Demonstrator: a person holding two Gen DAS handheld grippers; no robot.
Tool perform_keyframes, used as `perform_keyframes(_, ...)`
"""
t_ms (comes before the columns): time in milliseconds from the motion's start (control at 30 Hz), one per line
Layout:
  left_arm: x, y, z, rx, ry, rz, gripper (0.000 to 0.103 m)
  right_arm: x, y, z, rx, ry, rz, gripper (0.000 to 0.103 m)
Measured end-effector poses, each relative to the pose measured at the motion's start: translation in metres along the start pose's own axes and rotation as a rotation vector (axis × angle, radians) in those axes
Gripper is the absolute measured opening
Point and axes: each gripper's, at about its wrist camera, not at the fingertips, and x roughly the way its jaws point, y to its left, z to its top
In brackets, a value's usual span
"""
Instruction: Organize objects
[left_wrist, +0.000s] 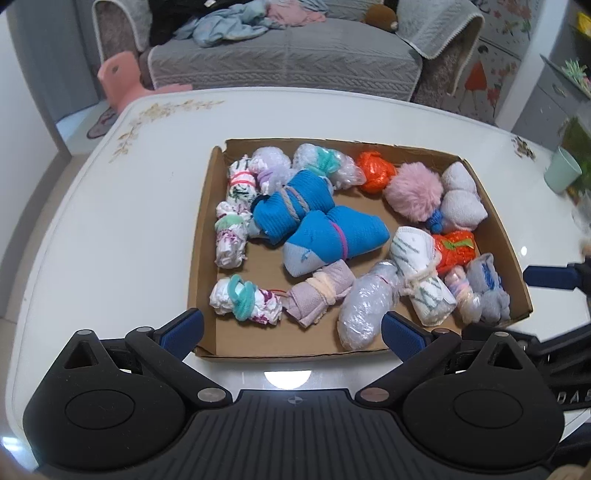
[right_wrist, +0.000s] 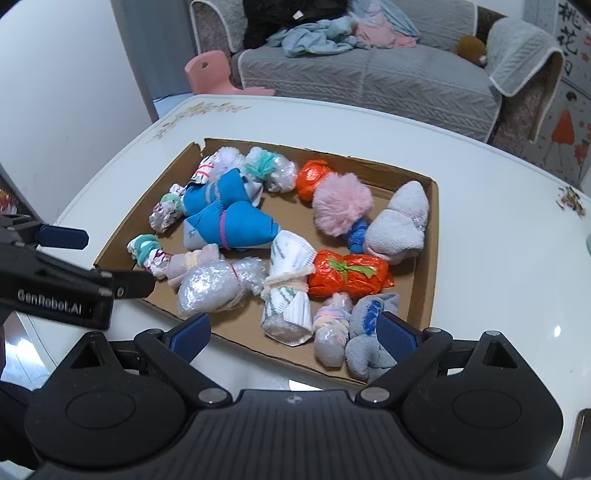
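A shallow cardboard tray (left_wrist: 207, 240) (right_wrist: 430, 258) on a white table holds several tied bundles: two blue socks (left_wrist: 332, 240) (right_wrist: 229, 229), a pink pompom (left_wrist: 413, 192) (right_wrist: 341, 206), orange bags (left_wrist: 375, 171) (right_wrist: 347, 275), clear plastic bags (left_wrist: 364, 310) (right_wrist: 210, 286), patterned white cloths (left_wrist: 243, 301) and grey socks (right_wrist: 369, 339). My left gripper (left_wrist: 291, 332) is open and empty over the tray's near edge. My right gripper (right_wrist: 293, 334) is open and empty over the tray's near right corner, its right finger beside the grey sock.
The white table (left_wrist: 110, 221) has rounded edges. A green cup (left_wrist: 563, 170) stands at its right side. A grey sofa (left_wrist: 284, 55) with clothes and a pink stool (left_wrist: 122, 81) stand behind. The left gripper body (right_wrist: 62, 291) shows left in the right wrist view.
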Motion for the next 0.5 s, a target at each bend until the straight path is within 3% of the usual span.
perform_keyframes(500,-0.0015,-0.0003,0.0012,0.008,-0.008,-0.004,0.102,-0.0002,0.0037,0.0014,-0.023,-0.001,0.008,0.095)
